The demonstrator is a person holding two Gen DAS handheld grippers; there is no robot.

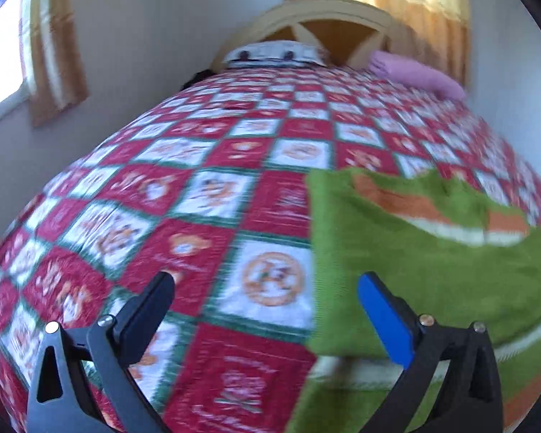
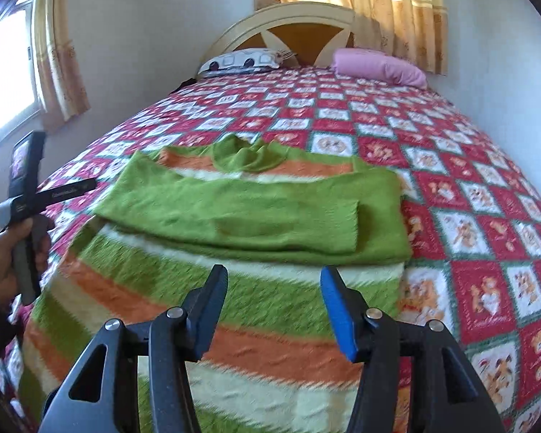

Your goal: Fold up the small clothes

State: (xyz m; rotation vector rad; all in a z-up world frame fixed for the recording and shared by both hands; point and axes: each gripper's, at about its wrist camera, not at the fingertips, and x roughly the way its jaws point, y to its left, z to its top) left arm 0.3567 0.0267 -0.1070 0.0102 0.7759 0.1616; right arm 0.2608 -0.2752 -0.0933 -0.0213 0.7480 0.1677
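Sweater [image 2: 256, 213] on bed [image 2: 469, 187], sleeves folded in at 12 o'clock, hem unfolded; both claws, left [image 1: 265, 296] and right [image 2: 274, 288], apart, empty; next, likely pinch hem at 6 o'clock, fold up

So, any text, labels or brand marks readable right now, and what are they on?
None can be read.
Left gripper's black arm: white lettering, too blurred.
Quilt: script under the bear pictures, too small and blurred.
Green striped sweater: no text visible.
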